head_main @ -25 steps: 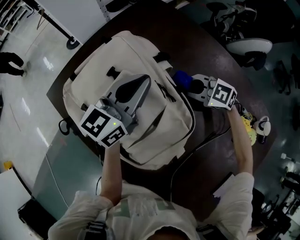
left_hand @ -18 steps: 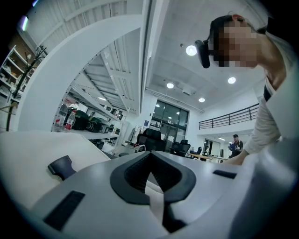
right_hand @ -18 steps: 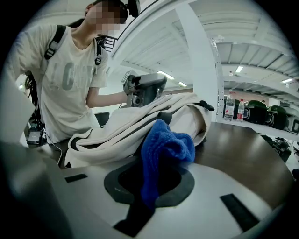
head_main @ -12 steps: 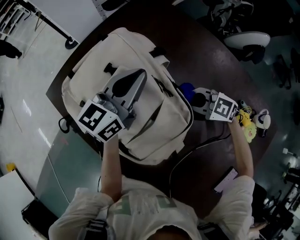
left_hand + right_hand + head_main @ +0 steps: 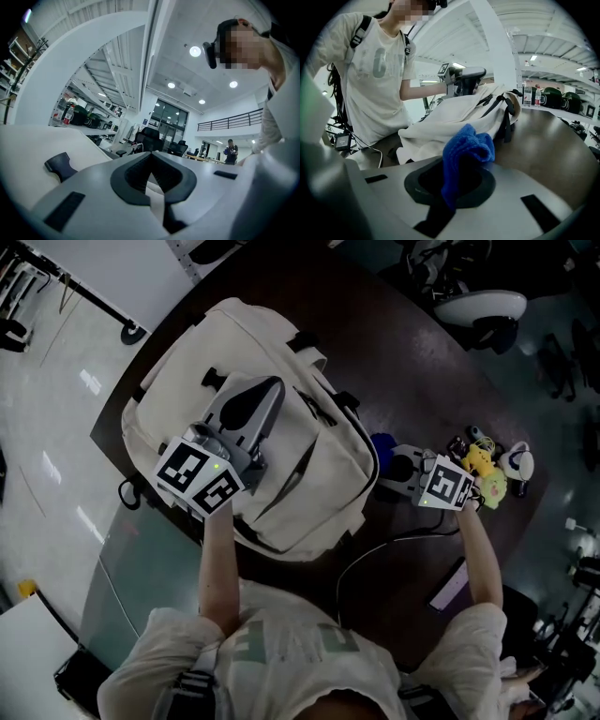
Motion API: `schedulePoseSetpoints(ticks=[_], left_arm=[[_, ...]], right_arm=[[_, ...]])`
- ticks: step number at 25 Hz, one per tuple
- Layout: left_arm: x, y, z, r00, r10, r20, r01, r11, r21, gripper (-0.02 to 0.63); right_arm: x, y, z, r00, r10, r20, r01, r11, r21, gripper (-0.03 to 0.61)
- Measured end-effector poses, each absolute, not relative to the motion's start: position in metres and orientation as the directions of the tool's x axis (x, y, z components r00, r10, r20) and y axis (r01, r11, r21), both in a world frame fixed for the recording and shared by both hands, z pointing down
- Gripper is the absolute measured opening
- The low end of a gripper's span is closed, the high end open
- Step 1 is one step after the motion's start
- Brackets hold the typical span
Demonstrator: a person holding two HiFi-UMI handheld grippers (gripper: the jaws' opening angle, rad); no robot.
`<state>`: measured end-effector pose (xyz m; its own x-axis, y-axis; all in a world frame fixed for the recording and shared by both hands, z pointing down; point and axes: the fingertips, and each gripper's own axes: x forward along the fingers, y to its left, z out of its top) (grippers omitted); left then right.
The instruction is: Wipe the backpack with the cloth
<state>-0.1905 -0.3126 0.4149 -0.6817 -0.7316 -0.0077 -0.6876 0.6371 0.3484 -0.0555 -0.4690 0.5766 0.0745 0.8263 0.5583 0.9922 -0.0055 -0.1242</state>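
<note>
Head view: my right hand-held gripper (image 5: 392,463) has pulled back off the backpack (image 5: 211,343) and now sits just beside the bag's right edge, low over the bench (image 5: 403,352) — so I think that wiping stroke is over. Its jaws are clamped on the blue cloth (image 5: 382,442), which sticks out toward the bag. My left hand-held gripper (image 5: 269,390) still rests on top of the backpack — jaws together at the tips.
</note>
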Motion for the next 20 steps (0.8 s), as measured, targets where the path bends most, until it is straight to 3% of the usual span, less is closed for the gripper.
schedulePoseSetpoints(ticks=[6,10,14,17,20], left_arm=[[-0.193,-0.313,0.416,-0.667,-0.745,-0.01,-0.695,0.618,0.368,0.005],[-0.193,-0.315,0.42,-0.661,-0.751,0.0,-0.698,0.614,0.367,0.005],[-0.192,-0.311,0.42,-0.666,-0.746,-0.001,-0.69,0.616,0.381,0.003],[-0.187,-0.307,0.413,-0.665,-0.746,-0.034,-0.692,0.599,0.403,0.005],[-0.172,-0.306,0.396,-0.634,-0.769,-0.085,-0.724,0.551,0.414,0.005]], right_arm=[[-0.029,-0.476,0.579,0.036,0.797,0.603,0.986,0.07,-0.152,0.041],[-0.032,-0.484,0.578,-0.095,0.803,0.588,0.959,0.233,-0.163,0.041],[-0.061,-0.503,0.558,-0.37,0.778,0.509,0.847,0.507,-0.16,0.041],[-0.081,-0.517,0.525,-0.627,0.683,0.375,0.676,0.716,-0.174,0.041],[-0.082,-0.511,0.483,-0.785,0.559,0.267,0.536,0.829,-0.161,0.041]])
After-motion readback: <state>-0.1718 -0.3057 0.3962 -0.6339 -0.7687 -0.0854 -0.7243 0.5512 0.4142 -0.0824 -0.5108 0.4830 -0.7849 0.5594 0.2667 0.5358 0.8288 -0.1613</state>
